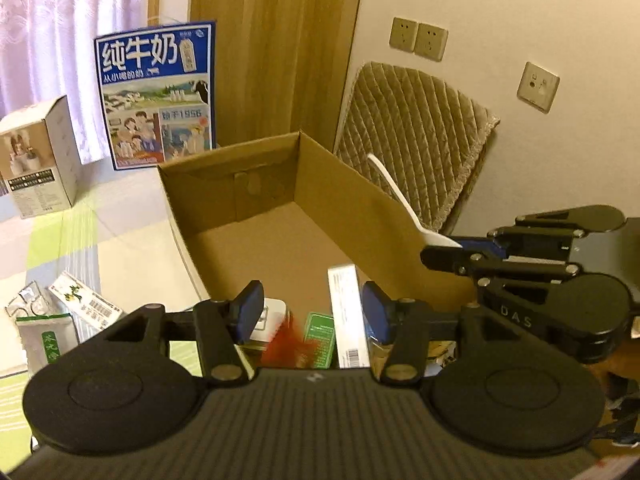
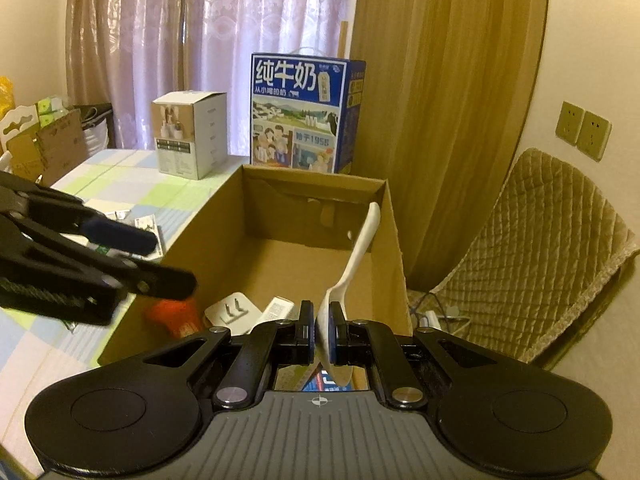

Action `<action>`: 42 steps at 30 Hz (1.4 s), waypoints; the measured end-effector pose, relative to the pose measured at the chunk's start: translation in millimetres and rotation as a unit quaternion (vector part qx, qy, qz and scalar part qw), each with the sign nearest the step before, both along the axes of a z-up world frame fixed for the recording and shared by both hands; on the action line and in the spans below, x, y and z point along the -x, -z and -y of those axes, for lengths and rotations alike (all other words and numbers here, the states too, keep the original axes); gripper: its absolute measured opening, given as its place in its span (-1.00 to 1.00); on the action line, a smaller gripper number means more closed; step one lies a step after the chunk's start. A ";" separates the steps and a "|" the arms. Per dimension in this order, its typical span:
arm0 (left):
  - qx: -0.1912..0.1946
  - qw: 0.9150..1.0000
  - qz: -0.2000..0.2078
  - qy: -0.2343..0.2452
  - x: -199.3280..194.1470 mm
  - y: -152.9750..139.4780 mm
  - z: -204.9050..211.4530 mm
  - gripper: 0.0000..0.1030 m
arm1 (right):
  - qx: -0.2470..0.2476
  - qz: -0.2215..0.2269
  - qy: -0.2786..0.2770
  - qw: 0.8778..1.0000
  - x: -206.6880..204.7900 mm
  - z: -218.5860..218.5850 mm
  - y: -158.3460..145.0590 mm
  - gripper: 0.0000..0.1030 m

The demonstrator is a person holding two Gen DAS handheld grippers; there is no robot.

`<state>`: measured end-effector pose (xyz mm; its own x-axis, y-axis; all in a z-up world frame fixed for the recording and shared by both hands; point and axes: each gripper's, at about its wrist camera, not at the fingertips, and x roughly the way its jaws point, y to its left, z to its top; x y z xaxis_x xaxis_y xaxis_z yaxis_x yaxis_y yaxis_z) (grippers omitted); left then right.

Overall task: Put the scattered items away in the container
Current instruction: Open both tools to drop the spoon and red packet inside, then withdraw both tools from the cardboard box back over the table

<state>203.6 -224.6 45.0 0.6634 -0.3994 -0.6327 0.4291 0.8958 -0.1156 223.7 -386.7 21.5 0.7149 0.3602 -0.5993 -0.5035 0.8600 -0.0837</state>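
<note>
Right gripper: lower centre of the right wrist view, fingers clamped on the bowl of a white plastic spoon whose handle rises over the box.
Left gripper: lower centre of the left wrist view, fingers apart, gripping nothing, above the box's near end.
Cardboard box: mid-frame, open-topped, containing a white charger, a red item and small packets.
Loose packets: lower left, on the checked tablecloth.
</note>
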 end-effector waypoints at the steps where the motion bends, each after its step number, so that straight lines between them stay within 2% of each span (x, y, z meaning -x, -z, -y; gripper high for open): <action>1: 0.000 1.000 0.000 -0.001 0.9 -0.4 -2.1 -0.05 | 0.001 -0.001 -0.001 1.000 -0.3 -0.1 1.2 -0.94; 12: -0.003 1.000 -0.006 -0.016 16.3 3.8 -30.8 -0.03 | 0.012 -0.005 -0.007 1.000 -3.8 -6.4 6.8 -0.91; 14: -0.004 1.000 -0.006 -0.018 19.5 4.5 -34.7 -0.03 | 0.013 -0.008 -0.007 1.000 -5.5 -4.7 8.6 -0.79; 16: -0.005 1.000 -0.005 -0.022 24.0 5.0 -39.8 -0.03 | 0.009 -0.008 -0.002 1.000 -2.8 0.9 9.2 -0.35; 17: -0.005 1.000 -0.006 -0.024 26.3 5.2 -43.1 -0.02 | 0.006 -0.007 0.001 1.000 -0.2 4.1 9.3 -0.28; 23: -0.001 0.999 -0.007 -0.048 46.2 0.8 -64.7 0.09 | -0.011 -0.014 0.021 1.000 23.6 18.9 10.6 -0.19; 29: 0.005 0.998 -0.009 -0.061 68.8 -5.5 -82.3 0.14 | -0.021 -0.015 0.024 0.999 50.5 17.4 2.1 0.00; 36: 0.012 0.996 -0.014 -0.090 101.0 -12.5 -118.7 0.30 | -0.054 -0.010 0.010 0.998 81.7 1.4 -24.4 0.48; 39: 0.011 0.994 -0.017 -0.112 116.0 -15.8 -141.2 0.33 | -0.072 -0.010 -0.002 0.997 96.3 -12.1 -33.1 0.57; 42: 0.009 0.990 -0.016 -0.137 131.0 -18.7 -166.0 0.50 | -0.089 -0.017 -0.016 0.996 110.5 -27.9 -37.0 0.65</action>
<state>72.6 -58.6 63.6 0.7278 -0.2187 -0.6500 0.1653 0.9758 -0.1432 113.2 -358.8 58.5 0.6815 0.4843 -0.5486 -0.5303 0.8435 0.0859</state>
